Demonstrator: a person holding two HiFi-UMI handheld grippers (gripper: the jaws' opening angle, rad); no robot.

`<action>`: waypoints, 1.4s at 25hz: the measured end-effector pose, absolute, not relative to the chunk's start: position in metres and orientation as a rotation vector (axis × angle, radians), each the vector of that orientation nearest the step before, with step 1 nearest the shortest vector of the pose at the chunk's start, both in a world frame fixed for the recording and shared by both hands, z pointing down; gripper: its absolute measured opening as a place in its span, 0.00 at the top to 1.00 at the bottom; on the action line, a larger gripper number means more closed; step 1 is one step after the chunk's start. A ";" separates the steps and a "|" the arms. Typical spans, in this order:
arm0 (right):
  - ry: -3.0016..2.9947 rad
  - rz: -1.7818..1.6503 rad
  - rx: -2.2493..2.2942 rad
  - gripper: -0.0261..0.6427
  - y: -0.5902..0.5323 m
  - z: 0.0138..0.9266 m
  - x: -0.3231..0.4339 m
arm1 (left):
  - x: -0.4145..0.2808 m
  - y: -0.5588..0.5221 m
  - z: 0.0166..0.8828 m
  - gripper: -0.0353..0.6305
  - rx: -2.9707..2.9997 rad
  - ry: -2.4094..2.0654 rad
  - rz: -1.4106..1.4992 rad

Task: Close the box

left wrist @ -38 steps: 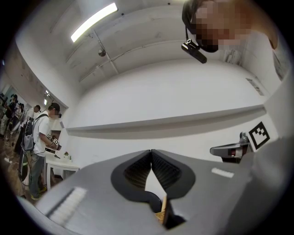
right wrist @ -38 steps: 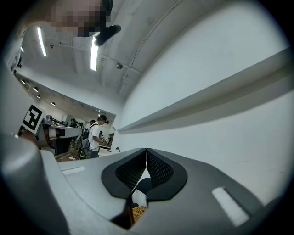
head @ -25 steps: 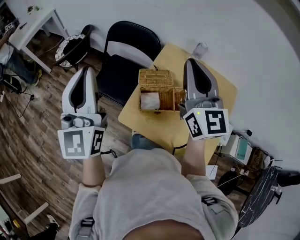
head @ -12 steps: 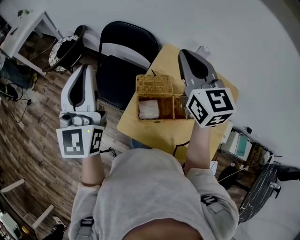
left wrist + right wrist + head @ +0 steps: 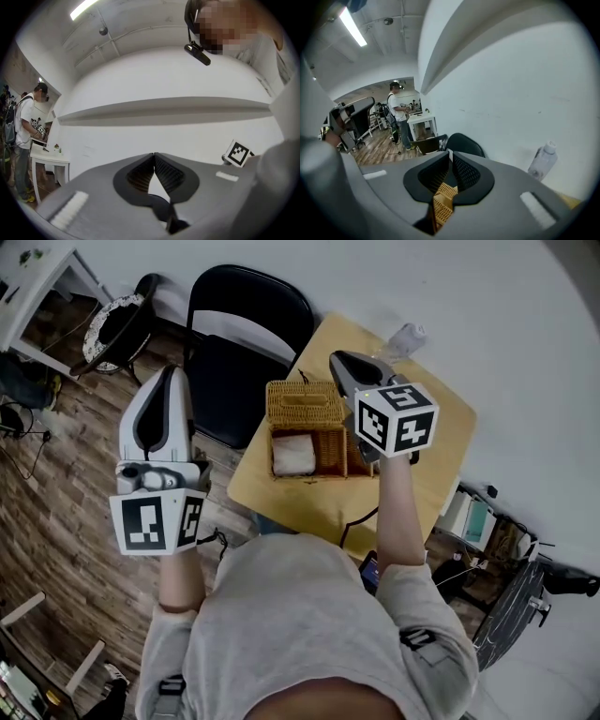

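- Your right hand-held gripper (image 5: 339,359) is pinched fully shut on nothing, right over the wicker box's (image 5: 314,442) right edge.
- The box sits open on the yellow worktop (image 5: 427,456), lid (image 5: 302,401) flipped to the far side.
- Your left hand-held gripper (image 5: 169,373) is shut and empty too, well off to the box's left.

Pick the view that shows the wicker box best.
Head view: the whole wicker box sits open on the table, lid flipped back, white bundle inside. The right gripper view catches only a wicker sliver past its shut claw. The left gripper view shows none of it.
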State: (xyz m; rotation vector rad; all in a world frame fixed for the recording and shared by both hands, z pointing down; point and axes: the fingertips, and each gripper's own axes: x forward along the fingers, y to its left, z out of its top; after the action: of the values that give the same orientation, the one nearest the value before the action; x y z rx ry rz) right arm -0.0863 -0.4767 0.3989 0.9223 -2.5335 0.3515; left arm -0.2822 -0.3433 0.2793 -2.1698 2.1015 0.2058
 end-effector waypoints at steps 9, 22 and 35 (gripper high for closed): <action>-2.394 0.654 0.767 0.94 -0.502 0.483 -0.107 | -0.303 -0.350 0.298 0.86 -2.151 2.173 0.180; -2.202 0.930 0.695 0.81 -0.525 0.564 -0.123 | -0.322 -0.355 0.325 0.86 -2.147 2.256 0.144; -1.965 0.919 0.638 0.80 -0.535 0.626 -0.125 | -0.339 -0.354 0.345 0.86 -2.132 2.324 0.098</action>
State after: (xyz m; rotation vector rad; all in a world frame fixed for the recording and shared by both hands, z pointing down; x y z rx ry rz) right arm -0.1253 -0.5351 0.6263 0.6384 -1.9648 0.9185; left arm -0.3390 -0.3542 0.3446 -2.1318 2.3239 0.0984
